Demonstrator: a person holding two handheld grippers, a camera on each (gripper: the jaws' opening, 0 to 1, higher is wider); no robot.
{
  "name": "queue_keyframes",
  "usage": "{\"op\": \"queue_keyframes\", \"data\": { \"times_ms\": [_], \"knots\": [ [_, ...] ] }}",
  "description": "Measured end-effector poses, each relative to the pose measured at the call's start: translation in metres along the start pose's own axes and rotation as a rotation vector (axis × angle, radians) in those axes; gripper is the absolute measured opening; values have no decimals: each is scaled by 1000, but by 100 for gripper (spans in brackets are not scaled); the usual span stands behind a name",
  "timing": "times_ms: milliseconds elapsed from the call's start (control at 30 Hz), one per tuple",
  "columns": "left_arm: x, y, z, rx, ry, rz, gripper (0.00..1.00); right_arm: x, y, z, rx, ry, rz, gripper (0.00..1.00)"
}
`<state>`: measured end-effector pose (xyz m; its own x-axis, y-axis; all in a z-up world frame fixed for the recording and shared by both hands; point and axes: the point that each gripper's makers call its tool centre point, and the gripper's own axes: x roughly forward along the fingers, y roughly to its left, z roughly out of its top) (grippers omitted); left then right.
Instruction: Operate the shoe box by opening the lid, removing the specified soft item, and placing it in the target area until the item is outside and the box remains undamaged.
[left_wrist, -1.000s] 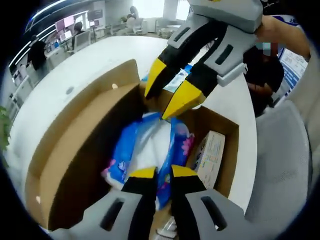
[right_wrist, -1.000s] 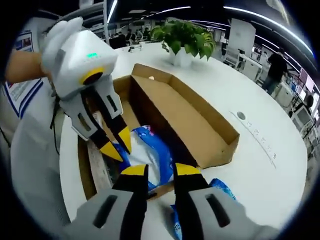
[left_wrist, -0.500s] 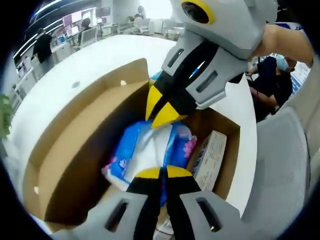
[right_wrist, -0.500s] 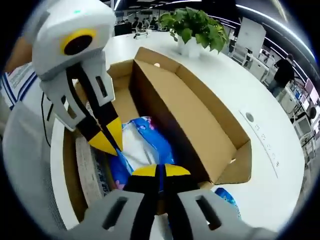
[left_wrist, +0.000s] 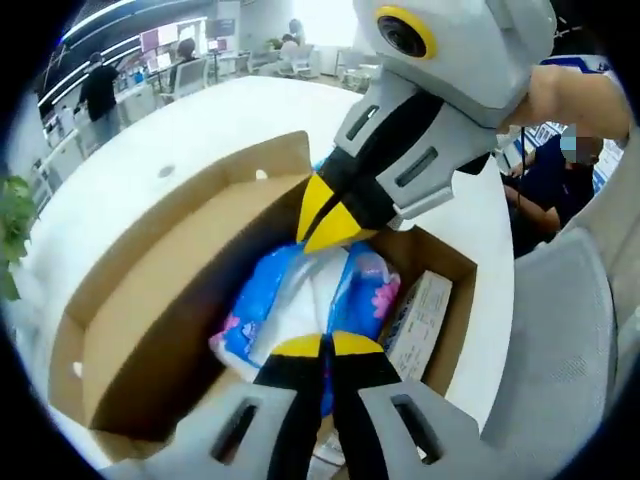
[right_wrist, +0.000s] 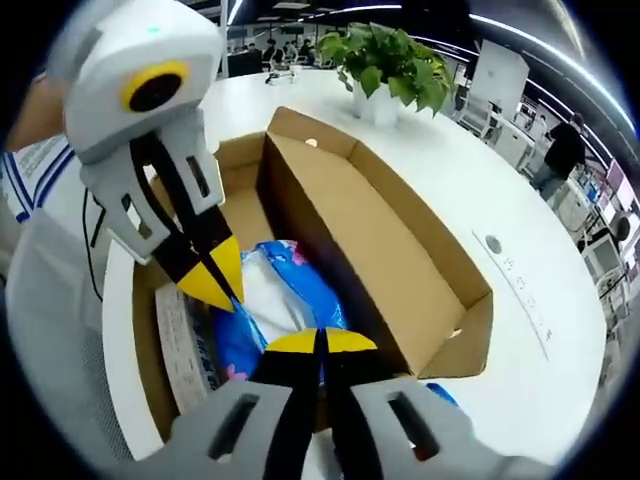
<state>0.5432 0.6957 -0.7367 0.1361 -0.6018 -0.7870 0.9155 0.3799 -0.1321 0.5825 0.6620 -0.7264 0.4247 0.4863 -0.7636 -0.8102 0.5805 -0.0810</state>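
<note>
Lid open. Pack inside box, long axis 12–6 between claws. Left claw clamps near end, right claw clamps opposite end; lift straight out.

A: The blue packet is partly hidden by the left gripper tips.

B: Yes, and in the right gripper view the small carton is covered by that gripper; its print is too blurred to read.
</note>
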Motion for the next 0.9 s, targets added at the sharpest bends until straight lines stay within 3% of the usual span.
{"op": "queue_keyframes", "data": {
  "times_ms": [900],
  "knots": [
    [-47, -8, 34, 51, -54, 72, 0, -47, -3, 39, -47, -97, -41, 0]
  ]
}}
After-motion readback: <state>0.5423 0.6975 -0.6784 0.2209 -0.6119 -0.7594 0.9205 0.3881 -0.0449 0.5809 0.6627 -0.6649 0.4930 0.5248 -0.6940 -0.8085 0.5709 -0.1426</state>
